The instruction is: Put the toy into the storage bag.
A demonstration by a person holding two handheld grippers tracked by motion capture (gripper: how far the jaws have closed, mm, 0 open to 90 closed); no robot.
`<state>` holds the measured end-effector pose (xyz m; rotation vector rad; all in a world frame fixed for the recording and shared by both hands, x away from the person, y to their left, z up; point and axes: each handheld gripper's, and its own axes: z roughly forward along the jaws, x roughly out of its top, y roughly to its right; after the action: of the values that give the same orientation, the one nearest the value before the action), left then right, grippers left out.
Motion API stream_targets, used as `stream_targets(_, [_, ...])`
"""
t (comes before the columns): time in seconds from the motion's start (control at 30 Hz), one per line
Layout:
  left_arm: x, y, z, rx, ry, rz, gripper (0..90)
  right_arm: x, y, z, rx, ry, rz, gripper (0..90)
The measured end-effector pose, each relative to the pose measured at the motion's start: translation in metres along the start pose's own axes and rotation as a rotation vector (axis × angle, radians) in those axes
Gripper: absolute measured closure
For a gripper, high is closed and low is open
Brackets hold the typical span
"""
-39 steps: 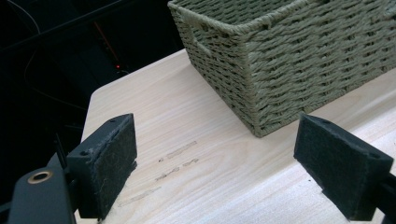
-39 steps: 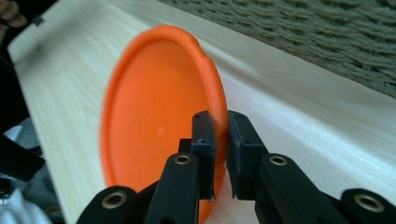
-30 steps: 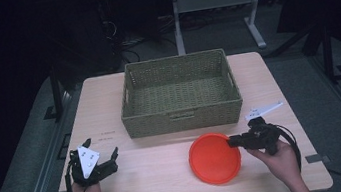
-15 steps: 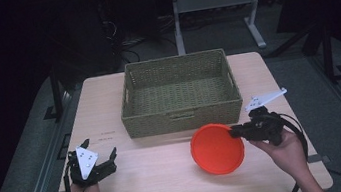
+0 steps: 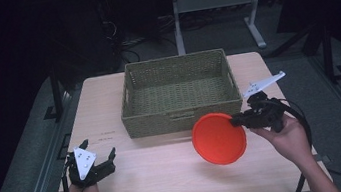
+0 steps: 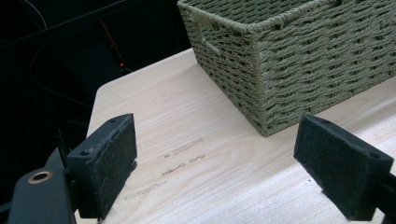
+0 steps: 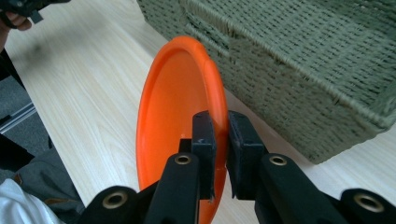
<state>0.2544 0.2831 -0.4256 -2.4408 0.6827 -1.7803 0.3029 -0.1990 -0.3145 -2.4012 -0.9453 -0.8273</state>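
The right gripper (image 5: 236, 120), at the right of the high view, pinches the rim of an orange plate (image 5: 219, 138) between its pads, so the plate hangs tilted on edge above the desk (image 5: 171, 187), just below and in front of the woven basket (image 5: 181, 114). Gripping by the rim rather than the flat face leaves the plate free to be tipped and carried; its raised, slanted pose suggests it is meant to clear the basket's near wall and go inside. In the right gripper view the plate (image 7: 177, 107) stands nearly upright, its rim clamped between the two pads, with the basket (image 7: 299, 70) just beside it. The left gripper (image 5: 99, 167) rests at the lower left of the desk, jaws spread wide and holding nothing, apparently parked out of the way.
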Motion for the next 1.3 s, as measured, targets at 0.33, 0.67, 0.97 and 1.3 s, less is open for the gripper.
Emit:
stream_targets(0.33, [-0.001, -0.001, -0.001, 0.004, 0.002, -0.001, 12.7, 0.024, -0.002, -0.01, -0.011, -0.005, -0.015, 82.0])
stream_targets(0.67, [-0.001, -0.001, -0.001, 0.004, 0.005, -0.001, 12.7, 0.043, 0.0, -0.02, -0.02, 0.009, -0.017, 82.0])
stream_targets(0.97, [-0.001, -0.002, -0.001, 0.004, 0.003, -0.01, 12.7, 0.064, 0.005, -0.029, -0.045, 0.006, -0.014, 81.9])
stream_targets(1.3, [-0.002, -0.003, -0.002, 0.002, 0.004, -0.013, 12.7, 0.084, 0.017, -0.033, -0.047, 0.012, 0.001, 81.9])
